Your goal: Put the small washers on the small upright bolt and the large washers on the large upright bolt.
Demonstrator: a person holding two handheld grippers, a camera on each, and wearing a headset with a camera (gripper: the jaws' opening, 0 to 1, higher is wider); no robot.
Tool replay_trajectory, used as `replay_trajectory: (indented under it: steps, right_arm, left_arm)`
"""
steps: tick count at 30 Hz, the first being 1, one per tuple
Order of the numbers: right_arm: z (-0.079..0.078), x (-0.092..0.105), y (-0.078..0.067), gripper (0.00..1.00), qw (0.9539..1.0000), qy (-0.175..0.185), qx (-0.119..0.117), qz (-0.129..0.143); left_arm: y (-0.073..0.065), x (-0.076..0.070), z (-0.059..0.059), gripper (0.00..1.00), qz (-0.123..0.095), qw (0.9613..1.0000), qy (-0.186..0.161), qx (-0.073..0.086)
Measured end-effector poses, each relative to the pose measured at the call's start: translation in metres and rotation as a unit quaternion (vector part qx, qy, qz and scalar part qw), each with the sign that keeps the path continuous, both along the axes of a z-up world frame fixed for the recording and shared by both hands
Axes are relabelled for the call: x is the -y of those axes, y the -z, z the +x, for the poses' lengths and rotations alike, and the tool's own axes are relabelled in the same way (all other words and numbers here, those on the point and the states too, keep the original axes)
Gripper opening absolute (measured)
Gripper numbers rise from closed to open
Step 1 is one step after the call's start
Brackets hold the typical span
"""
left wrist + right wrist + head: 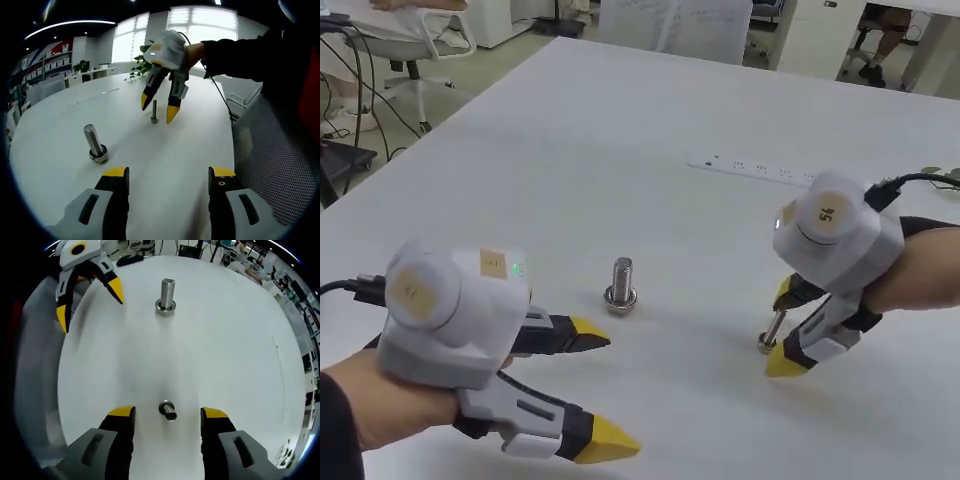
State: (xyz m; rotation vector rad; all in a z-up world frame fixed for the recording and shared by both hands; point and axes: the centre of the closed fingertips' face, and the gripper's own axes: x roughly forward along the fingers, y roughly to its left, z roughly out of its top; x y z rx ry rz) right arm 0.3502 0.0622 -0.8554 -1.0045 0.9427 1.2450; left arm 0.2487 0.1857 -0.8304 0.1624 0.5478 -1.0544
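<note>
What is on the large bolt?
Washers sit round the large bolt at its foot; how many cannot be told. They cover the bolt's base.

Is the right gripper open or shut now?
Open: the right gripper has its jaws apart, one on each side of the small bolt, without touching it.

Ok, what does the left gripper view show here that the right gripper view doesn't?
Left gripper view: the right claw seen from the front, open on either side of the small bolt, plus the person's dark sleeve and bright windows. Right gripper view: the left claw, open, at upper left, and the small bolt seen from above between this view's own jaws. Both: the white table, the upright large bolt and the small bolt.
</note>
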Motion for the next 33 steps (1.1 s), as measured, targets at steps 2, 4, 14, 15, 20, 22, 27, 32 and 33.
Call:
replay_trajectory:
  steps: [2, 4, 14, 15, 20, 22, 27, 32, 33]
  right_arm:
    - [0.001, 0.000, -0.002, 0.61, 1.0000, 0.005, 0.000, 0.008]
    - [0.001, 0.001, -0.003, 0.64, 0.9999, 0.004, 0.005, 0.013]
    - [0.000, 0.003, -0.004, 0.72, 0.9988, 0.024, 0.007, 0.042]
    - [-0.001, 0.004, -0.004, 0.73, 0.9987, 0.025, 0.007, 0.043]
    - [-0.004, 0.003, -0.008, 0.76, 0.9971, 0.039, 0.008, 0.064]
    - [-0.005, 0.004, -0.008, 0.77, 0.9967, 0.043, 0.009, 0.068]
    - [-0.009, 0.009, -0.009, 0.77, 0.9952, 0.056, 0.013, 0.079]
    - [-0.013, 0.010, -0.015, 0.78, 0.9927, 0.070, 0.019, 0.096]
    - [-0.014, 0.010, -0.016, 0.78, 0.9917, 0.074, 0.020, 0.103]
  left_arm:
    - [0.000, 0.000, 0.000, 0.63, 0.000, 1.0000, 0.001, -0.001]
    - [0.001, 0.000, -0.001, 0.63, 0.001, 1.0000, 0.002, -0.001]
    - [0.000, 0.002, -0.002, 0.64, 0.001, 1.0000, 0.003, -0.002]
    - [0.000, 0.003, -0.002, 0.64, 0.001, 1.0000, 0.004, -0.002]
    - [0.000, 0.003, -0.003, 0.64, 0.002, 1.0000, 0.005, -0.002]
    - [0.000, 0.003, -0.003, 0.64, 0.002, 1.0000, 0.006, -0.003]
    - [0.000, 0.003, -0.003, 0.64, 0.000, 1.0000, 0.006, -0.002]
    - [-0.001, 0.003, -0.003, 0.64, 0.001, 1.0000, 0.007, -0.002]
    - [-0.001, 0.003, -0.003, 0.64, 0.001, 1.0000, 0.007, -0.002]
